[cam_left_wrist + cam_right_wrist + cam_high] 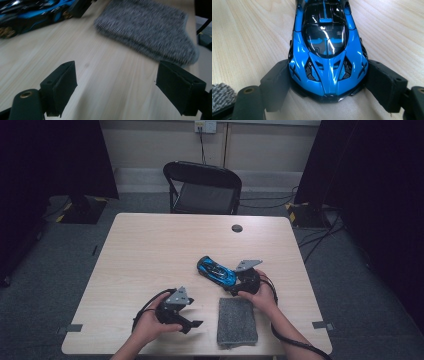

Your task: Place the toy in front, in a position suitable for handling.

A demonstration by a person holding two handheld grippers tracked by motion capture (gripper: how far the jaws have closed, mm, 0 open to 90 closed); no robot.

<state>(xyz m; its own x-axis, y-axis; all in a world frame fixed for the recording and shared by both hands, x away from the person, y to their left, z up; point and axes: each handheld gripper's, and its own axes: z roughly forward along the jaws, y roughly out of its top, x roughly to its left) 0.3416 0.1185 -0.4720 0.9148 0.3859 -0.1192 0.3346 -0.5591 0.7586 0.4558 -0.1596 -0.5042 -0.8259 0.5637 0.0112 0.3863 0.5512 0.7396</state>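
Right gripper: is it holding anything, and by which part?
The right gripper clamps the blue toy car by its nose, one jaw on each front flank. The left gripper is open above bare table, holding nothing.

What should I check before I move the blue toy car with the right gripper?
1. Right gripper around the blue toy car: ok, its nose sits between the jaws.
2. Jaws pressing both flanks firmly: cannot tell; they look close against the sides, but clamping isn't clear.
3. Car centred between the jaws: ok in the right gripper view.
4. Left gripper free: ok, open with nothing between the jaws, over bare table.
5. Grey cloth lying flat near the table's front edge: ok, apart from the car.
6. Car's wheels on the table: cannot tell.
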